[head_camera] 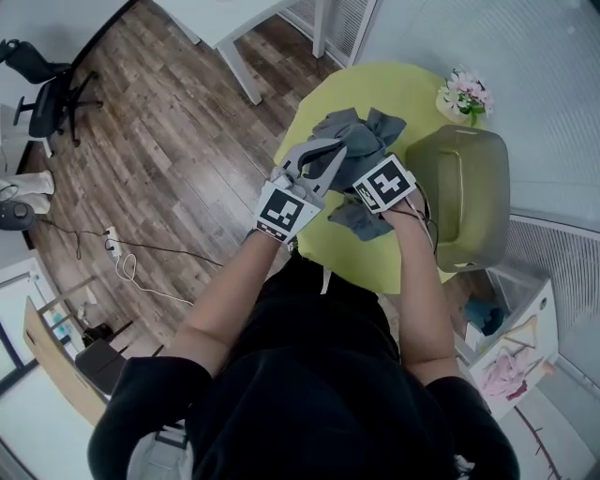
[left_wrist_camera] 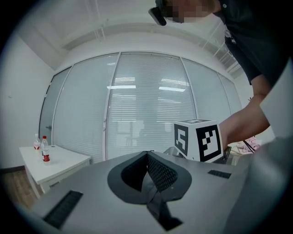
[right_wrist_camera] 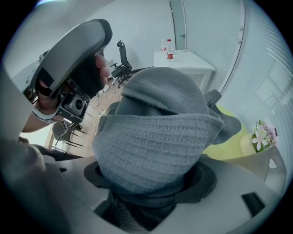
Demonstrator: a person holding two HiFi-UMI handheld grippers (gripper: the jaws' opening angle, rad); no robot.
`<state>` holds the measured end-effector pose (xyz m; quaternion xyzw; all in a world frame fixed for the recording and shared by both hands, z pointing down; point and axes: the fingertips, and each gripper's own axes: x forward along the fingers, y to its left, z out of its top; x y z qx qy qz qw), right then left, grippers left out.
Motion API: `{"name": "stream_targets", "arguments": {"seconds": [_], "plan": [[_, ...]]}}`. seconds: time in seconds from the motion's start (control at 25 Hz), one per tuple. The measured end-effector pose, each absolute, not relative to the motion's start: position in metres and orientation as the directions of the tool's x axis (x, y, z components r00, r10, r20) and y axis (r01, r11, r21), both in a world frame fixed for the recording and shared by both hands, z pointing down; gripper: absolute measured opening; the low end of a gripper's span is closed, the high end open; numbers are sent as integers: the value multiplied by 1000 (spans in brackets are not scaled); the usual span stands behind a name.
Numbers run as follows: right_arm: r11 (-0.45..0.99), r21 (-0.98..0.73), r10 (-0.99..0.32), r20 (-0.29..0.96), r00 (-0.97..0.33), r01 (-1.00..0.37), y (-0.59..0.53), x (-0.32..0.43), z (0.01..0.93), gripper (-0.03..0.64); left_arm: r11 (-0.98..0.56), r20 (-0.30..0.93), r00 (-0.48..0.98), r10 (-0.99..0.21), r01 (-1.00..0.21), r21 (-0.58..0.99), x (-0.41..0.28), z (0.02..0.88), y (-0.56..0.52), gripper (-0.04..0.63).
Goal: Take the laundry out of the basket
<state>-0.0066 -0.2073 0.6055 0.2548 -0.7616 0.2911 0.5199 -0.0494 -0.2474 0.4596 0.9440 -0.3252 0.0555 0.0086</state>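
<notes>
A heap of grey laundry (head_camera: 361, 136) lies on the round yellow-green table (head_camera: 319, 98). The olive basket (head_camera: 469, 197) sits at the table's right side, and I cannot see inside it. My right gripper (right_wrist_camera: 151, 192) points steeply down, shut on a grey waffle-knit cloth (right_wrist_camera: 155, 137) that bulges out between its jaws. Its marker cube (head_camera: 384, 183) hovers just left of the basket, with cloth (head_camera: 361, 220) showing beneath it. My left gripper (head_camera: 339, 143) (left_wrist_camera: 147, 154) is shut and holds nothing. It reaches nearly level over the near edge of the heap.
A small pot of flowers (head_camera: 466, 94) stands at the table's far right edge. A white desk (head_camera: 234, 28) with two bottles (left_wrist_camera: 44, 150) is beyond the table. An office chair (head_camera: 47, 94) and floor cables (head_camera: 122, 262) are left; a white bin (head_camera: 511, 347) is right.
</notes>
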Motion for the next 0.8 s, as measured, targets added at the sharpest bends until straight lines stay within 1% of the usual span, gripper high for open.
{"name": "stream_targets", "arguments": {"seconds": [0.28, 0.52, 0.8], "plan": [[698, -175, -64, 951, -304, -695, -189, 1, 657, 376, -791, 162, 782, -602, -612, 17, -47, 502, -238, 8], [734, -154, -55, 957, -283, -662, -181, 6, 695, 376, -787, 203, 777, -596, -616, 44, -42, 533, -235, 8], [758, -127, -86, 953, -291, -639, -188, 7, 730, 376, -780, 242, 769, -591, -622, 70, -41, 562, -236, 8]]}}
